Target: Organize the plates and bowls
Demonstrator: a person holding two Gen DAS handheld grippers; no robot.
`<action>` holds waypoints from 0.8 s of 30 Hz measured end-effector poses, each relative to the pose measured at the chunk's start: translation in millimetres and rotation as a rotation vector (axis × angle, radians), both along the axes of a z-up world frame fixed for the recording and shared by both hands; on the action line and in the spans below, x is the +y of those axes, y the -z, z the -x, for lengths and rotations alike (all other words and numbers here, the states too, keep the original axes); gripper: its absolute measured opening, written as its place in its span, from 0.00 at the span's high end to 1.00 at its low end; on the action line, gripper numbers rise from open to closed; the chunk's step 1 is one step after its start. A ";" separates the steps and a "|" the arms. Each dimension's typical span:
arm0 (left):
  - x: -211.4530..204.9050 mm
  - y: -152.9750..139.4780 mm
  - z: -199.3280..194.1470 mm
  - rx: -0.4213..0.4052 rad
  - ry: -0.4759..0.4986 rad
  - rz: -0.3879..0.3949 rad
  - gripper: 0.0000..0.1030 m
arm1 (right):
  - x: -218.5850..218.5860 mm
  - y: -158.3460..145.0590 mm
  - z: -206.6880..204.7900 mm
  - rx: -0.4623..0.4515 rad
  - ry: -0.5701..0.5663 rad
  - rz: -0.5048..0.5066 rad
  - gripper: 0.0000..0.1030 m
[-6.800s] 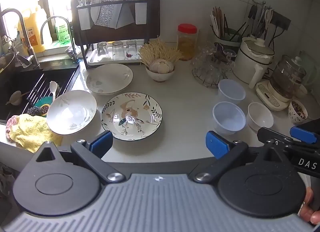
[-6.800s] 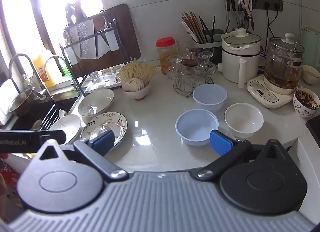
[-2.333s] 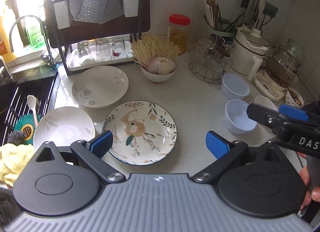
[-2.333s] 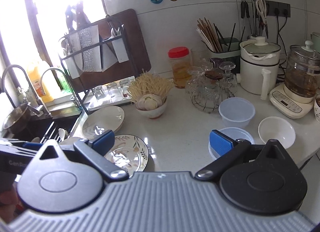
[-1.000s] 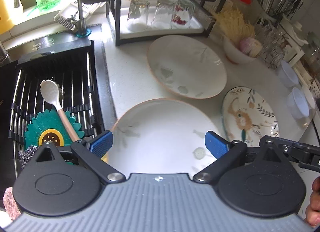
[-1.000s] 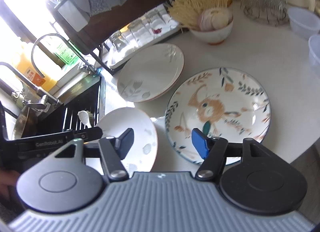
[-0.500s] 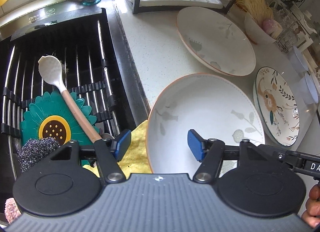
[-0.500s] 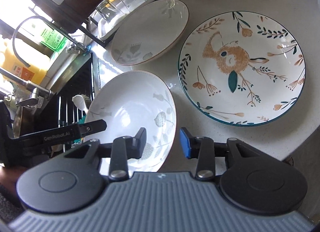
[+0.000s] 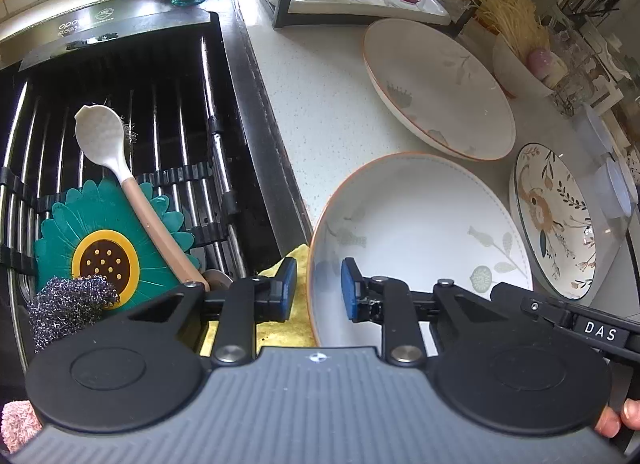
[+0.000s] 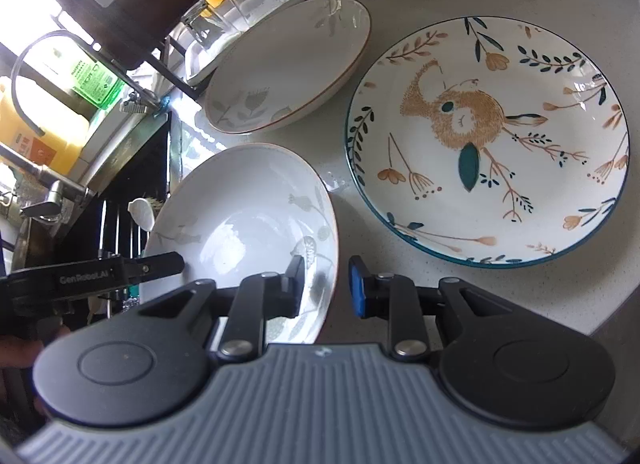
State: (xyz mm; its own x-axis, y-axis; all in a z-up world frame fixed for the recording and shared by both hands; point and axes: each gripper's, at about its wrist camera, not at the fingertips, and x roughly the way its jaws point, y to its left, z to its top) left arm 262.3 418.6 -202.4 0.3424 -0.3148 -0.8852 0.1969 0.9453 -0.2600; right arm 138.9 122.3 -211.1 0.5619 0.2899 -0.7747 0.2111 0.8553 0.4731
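**Both grippers straddle the near plate's rim**

While three plates lie on the counter (image 9: 332,104), the near white plate (image 9: 420,224) sits by the sink rack (image 9: 160,104). Left gripper (image 9: 316,288) and right gripper (image 10: 326,284) straddle opposite rims, jaws closing, narrower than a second ago, pads not visibly touching yet. Far white plate (image 10: 288,60) and rabbit plate (image 10: 488,140) lie apart. Yellow cloth (image 9: 288,328) underlies the left rim.

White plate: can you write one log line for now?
left gripper: closing on white plate rim | right gripper: closing on opposite rim | plate: on counter
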 end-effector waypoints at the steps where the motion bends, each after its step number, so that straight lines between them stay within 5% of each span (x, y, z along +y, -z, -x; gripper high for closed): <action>1: -1.0 -0.5 0.1 0.001 0.004 0.001 0.73 | 0.9 -0.5 -0.9 -0.010 -0.008 -0.006 0.74; 12: -11.5 -6.1 8.1 -0.017 -0.011 -0.029 0.73 | 0.4 -9.4 -5.5 -0.016 -0.062 0.040 0.76; 24: -4.3 -31.1 13.3 -0.049 -0.084 0.041 0.73 | -11.8 -29.5 -7.8 -0.071 -0.112 0.018 0.80</action>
State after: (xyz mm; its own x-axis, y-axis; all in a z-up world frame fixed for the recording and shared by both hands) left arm 249.0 414.4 -171.3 0.4112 -0.3192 -0.8538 0.1309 0.9476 -0.2912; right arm 146.7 110.5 -181.6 0.5804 0.3402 -0.7398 0.0804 0.8802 0.4678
